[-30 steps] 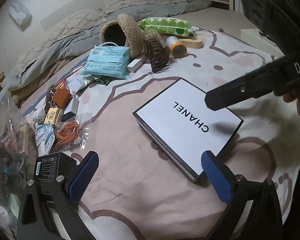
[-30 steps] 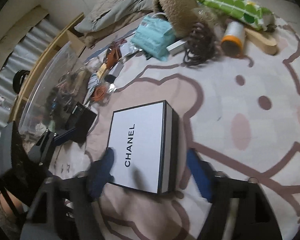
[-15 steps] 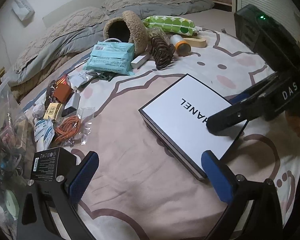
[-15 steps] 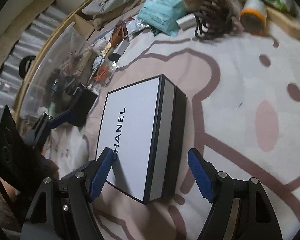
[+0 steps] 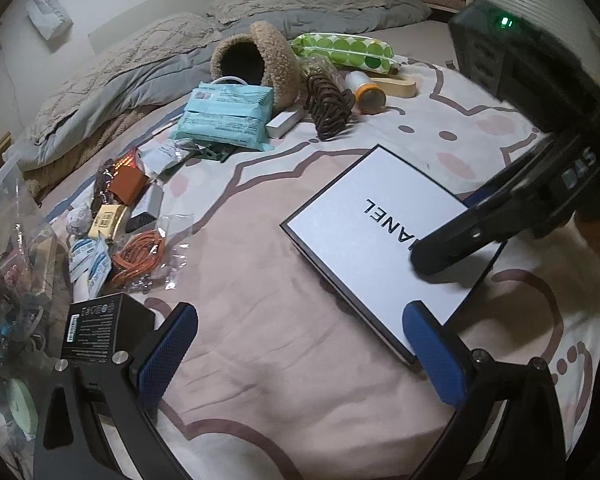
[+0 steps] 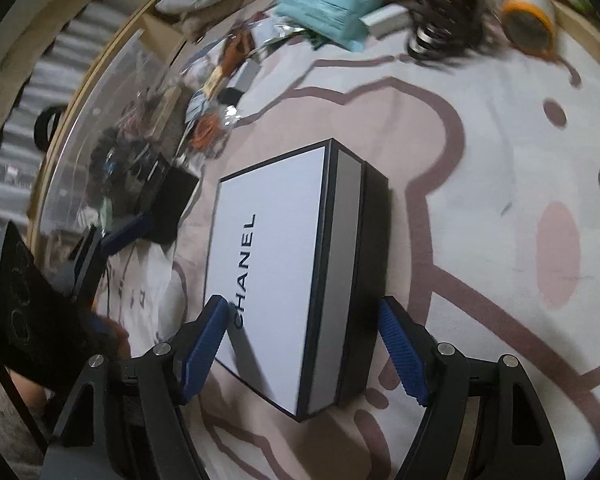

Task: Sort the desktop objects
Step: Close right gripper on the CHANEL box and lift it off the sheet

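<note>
A flat white box (image 5: pixel 372 236) with a black base and black lettering lies on the pink bedspread. In the right wrist view its near end (image 6: pixel 284 280) sits between the jaws of my right gripper (image 6: pixel 304 354). That gripper is open. One blue pad hangs over the lid's lettering and the other stands just off the box's black side, neither pressing. The left wrist view shows the right gripper (image 5: pixel 444 236) reaching in over the lid from the right. My left gripper (image 5: pixel 300 356) is open and empty, low over the bedspread by the box's near corner.
A small black box (image 5: pixel 100 332) sits by my left finger. A clear plastic bin (image 5: pixel 4 280) of odds stands at the left edge. Farther back lie an orange cable bag (image 5: pixel 138 256), a teal pack (image 5: pixel 224 116), a fuzzy pouch (image 5: pixel 256 64), a hair claw (image 5: pixel 328 104) and an orange-capped bottle (image 5: pixel 366 90).
My right gripper has come down and tipped over the white box, so the box's end now lies between its open jaws. The left gripper has barely moved.
</note>
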Available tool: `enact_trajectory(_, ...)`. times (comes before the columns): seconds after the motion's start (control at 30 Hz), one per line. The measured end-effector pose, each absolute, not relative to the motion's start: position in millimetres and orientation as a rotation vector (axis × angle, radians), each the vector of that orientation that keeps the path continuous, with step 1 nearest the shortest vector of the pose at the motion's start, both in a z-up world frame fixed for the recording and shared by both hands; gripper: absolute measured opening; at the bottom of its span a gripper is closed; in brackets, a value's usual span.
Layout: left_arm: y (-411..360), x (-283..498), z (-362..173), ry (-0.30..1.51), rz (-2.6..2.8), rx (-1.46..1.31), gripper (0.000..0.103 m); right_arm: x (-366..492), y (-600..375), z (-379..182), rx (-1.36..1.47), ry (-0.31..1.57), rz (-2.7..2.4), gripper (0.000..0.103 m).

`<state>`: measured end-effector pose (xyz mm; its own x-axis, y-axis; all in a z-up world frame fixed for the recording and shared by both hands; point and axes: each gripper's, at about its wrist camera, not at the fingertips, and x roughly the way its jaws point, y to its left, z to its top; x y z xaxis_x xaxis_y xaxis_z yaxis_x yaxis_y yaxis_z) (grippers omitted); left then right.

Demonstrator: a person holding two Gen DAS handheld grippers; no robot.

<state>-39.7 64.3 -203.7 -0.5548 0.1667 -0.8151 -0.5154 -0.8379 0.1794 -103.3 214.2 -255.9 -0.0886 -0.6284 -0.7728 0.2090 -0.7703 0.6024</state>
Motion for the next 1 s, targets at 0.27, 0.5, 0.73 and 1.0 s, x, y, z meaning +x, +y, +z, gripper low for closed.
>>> enact_trajectory(0.27,48.0,-39.5,-205.4,0.576,2.423,-1.221,0.103,-100.4,205.5,-228.4,1.616,-0.455,-1.918,0.070)
enact_trajectory(0.5,38.8,-37.7,-210.2,0.605,2.438,-1.241,0.103,-97.8,181.1,-222.4,1.672,-0.354,-1.930,0.057)
enact_trajectory(0.73,28.9,-40.1,-218.1,0.582,2.427,-1.302,0.103,-96.9,146.6,-227.0,1.707,-0.235,-1.947,0.054)
enact_trajectory(1.0,29.5,-30.5,-208.8,0.485,2.369,-1.241,0.099,-105.5,159.4,-224.3,1.711,-0.366,-1.970,0.051)
